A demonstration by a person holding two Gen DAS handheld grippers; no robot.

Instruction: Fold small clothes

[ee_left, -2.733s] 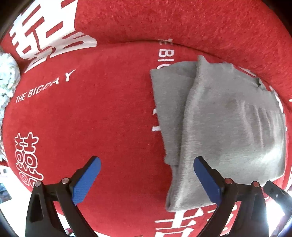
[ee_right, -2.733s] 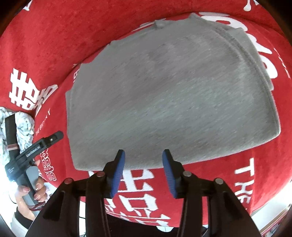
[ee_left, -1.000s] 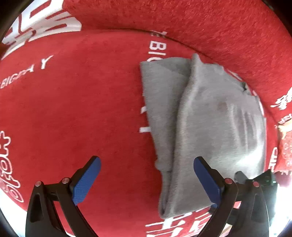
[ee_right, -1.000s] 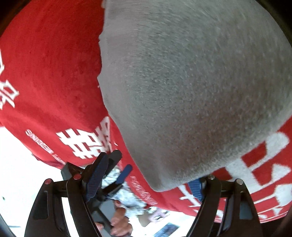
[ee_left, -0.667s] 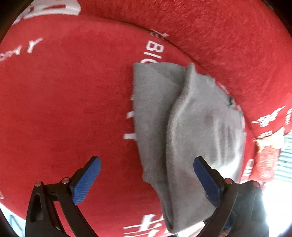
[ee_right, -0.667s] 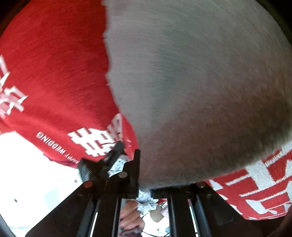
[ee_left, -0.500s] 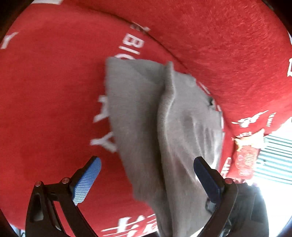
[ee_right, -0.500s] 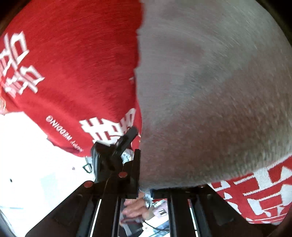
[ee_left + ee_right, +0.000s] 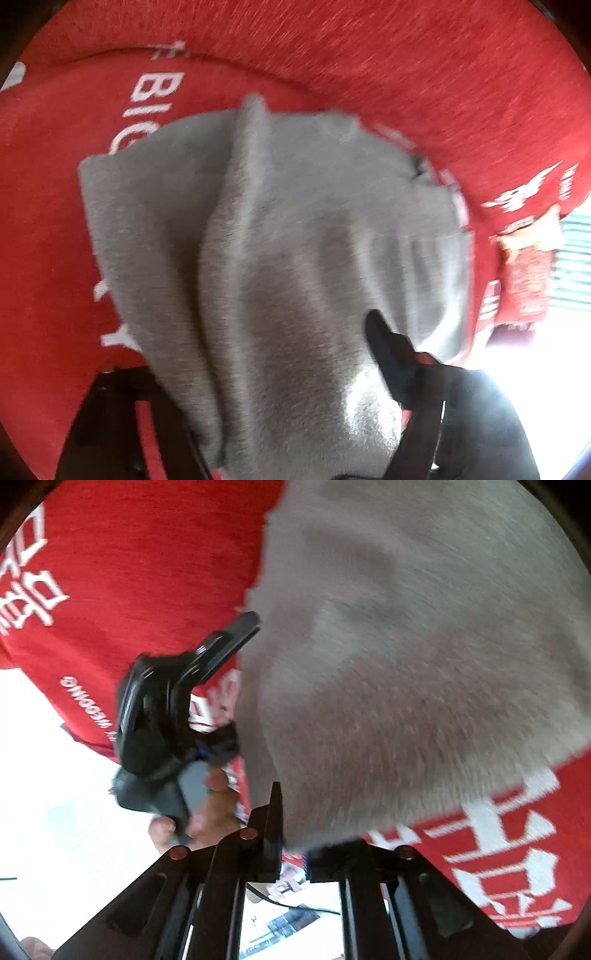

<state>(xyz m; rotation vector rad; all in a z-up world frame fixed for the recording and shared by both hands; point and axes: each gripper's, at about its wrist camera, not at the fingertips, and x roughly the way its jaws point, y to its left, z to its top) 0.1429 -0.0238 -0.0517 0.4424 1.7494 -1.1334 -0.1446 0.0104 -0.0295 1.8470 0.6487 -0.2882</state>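
We are gripping the grey garment [image 9: 295, 258] along its near edge with both tools, and it is lying partly folded on the red cloth [image 9: 406, 66] with white lettering, its near portion rising off the surface toward the cameras. In the right wrist view the right gripper [image 9: 291, 849] is pinching the hem, its two jaws pressed together with the grey fabric coming out from between them. The left gripper [image 9: 221, 465] is mostly buried under the fabric in its own view; from the right wrist view we are seeing it [image 9: 229, 642] at the garment's left edge with one finger lying over the cloth, so it appears to be clamped on that edge, though we cannot see the contact itself. To do this step well, we are judging that both corners need to travel together at the same height, so the near edge stays straight and does not sag between the tools. We are aiming to carry that edge over the body of the garment toward its far edge, keeping light tension sideways so the existing lengthwise fold [image 9: 229, 206] does not slip open. The soft knit will likely drape and bunch if one tool leads the other, so an even pace matters more than speed.
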